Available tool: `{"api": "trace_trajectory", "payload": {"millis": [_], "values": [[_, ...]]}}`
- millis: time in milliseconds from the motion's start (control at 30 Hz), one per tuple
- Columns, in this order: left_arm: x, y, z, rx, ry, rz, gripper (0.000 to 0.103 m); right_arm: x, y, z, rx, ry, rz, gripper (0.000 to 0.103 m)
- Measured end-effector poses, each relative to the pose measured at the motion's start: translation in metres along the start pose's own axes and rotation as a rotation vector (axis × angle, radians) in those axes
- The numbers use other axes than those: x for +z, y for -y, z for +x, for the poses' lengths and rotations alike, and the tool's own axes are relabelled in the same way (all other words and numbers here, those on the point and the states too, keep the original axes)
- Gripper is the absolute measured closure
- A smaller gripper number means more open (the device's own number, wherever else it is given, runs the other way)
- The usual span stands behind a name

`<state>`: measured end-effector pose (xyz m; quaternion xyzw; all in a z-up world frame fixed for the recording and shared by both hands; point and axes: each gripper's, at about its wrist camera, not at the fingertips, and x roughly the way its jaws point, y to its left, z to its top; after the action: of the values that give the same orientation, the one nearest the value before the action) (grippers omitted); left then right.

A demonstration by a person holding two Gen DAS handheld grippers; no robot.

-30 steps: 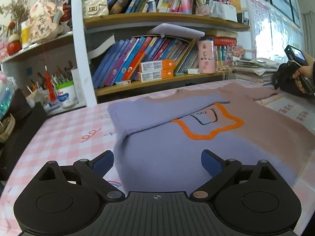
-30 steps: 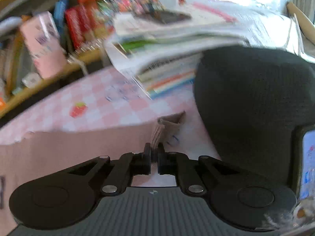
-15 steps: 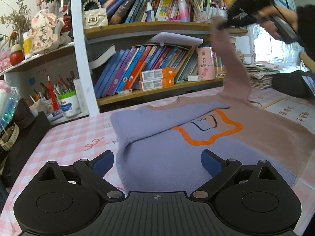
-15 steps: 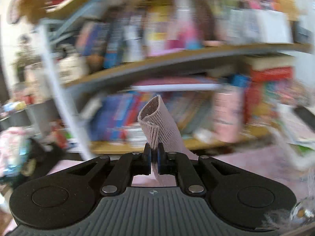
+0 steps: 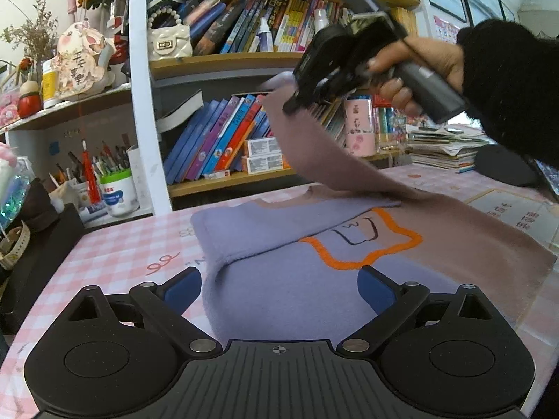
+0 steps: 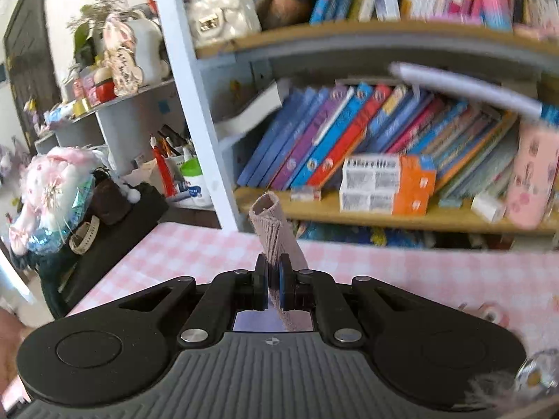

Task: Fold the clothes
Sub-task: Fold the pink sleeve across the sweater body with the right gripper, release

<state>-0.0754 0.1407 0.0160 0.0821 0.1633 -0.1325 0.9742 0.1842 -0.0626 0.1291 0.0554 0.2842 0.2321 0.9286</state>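
A lilac and mauve sweater (image 5: 314,279) with an orange star outline lies flat on the pink checked table (image 5: 115,255). Its left sleeve is folded across the chest. My left gripper (image 5: 279,288) is open and empty, low over the sweater's near hem. My right gripper (image 6: 273,284) is shut on the ribbed cuff of the mauve sleeve (image 6: 270,227). In the left wrist view the right gripper (image 5: 291,106) holds that sleeve (image 5: 314,153) high in the air over the sweater's middle, and the sleeve hangs down to the right shoulder.
A bookshelf (image 5: 227,181) with books runs along the table's far edge. A pen cup (image 5: 117,192) and a dark bag (image 5: 31,244) sit at the left. A stack of papers (image 5: 443,153) and a black pouch (image 5: 503,167) sit at the right.
My right gripper has lifted the mauve sleeve off the table at the right and carried it up and leftward over the sweater. The left gripper has stayed in place.
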Motion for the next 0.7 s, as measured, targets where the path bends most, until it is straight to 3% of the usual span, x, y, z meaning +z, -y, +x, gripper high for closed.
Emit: {"api": "trace_trajectory", "payload": {"millis": [100,167,267,367,500,700], "values": [[0.0,0.0,0.0,-0.003,0.003,-0.001,0.005,-0.006,0.0,0.012,0.024,-0.02,0.04,0.097],[0.0,0.0,0.0,-0.003,0.002,-0.002,0.005,-0.009,0.0,0.015,0.038,-0.022,0.061,0.09],[0.0,0.001,0.0,-0.001,-0.003,-0.003,0.004,-0.009,0.008,0.0,0.088,0.047,0.137,0.046],[0.0,0.001,0.002,0.001,-0.008,0.005,0.004,-0.009,0.021,-0.02,0.118,0.089,0.2,0.046],[0.0,0.003,0.003,0.013,-0.016,0.017,0.004,-0.023,0.036,-0.045,0.092,0.065,0.199,0.045],[-0.001,0.005,0.006,0.042,-0.042,0.012,0.004,-0.107,0.054,-0.106,-0.035,0.04,0.127,0.037]]}}
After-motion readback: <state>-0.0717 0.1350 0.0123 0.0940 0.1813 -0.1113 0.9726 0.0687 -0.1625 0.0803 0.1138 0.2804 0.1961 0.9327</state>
